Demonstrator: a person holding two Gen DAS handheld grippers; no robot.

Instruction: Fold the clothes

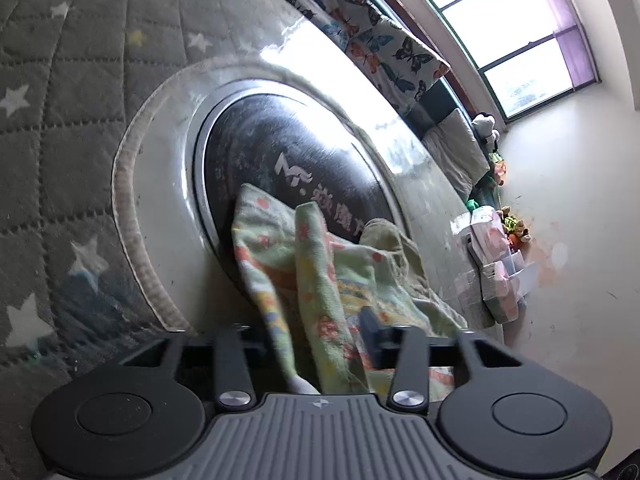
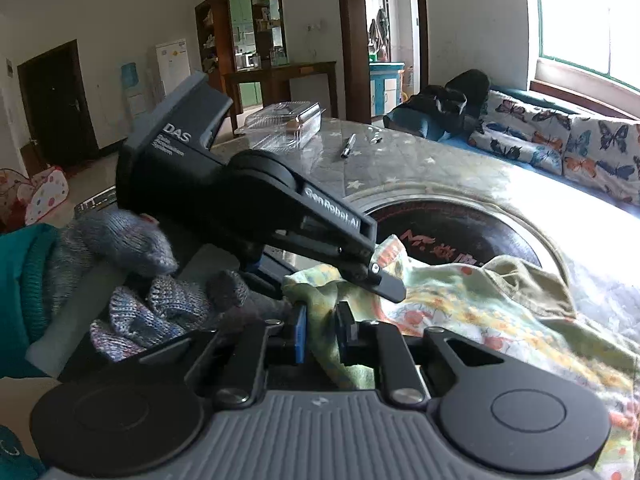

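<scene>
Both units clamped on garment edge — right hand-held gripper & left hand-held gripper adjacent; cloth trails fwd/right across tabletop.

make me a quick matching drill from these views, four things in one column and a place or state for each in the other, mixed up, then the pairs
1. floral garment
2. right claw
3. clear plastic box
4. butterfly cushions

a. far side of the table, near a pen
b. along the bench under the window
c. crumpled over the round dark plate
d. pinching a fold of cloth

Pairs: 1-c, 2-d, 3-a, 4-b
</scene>
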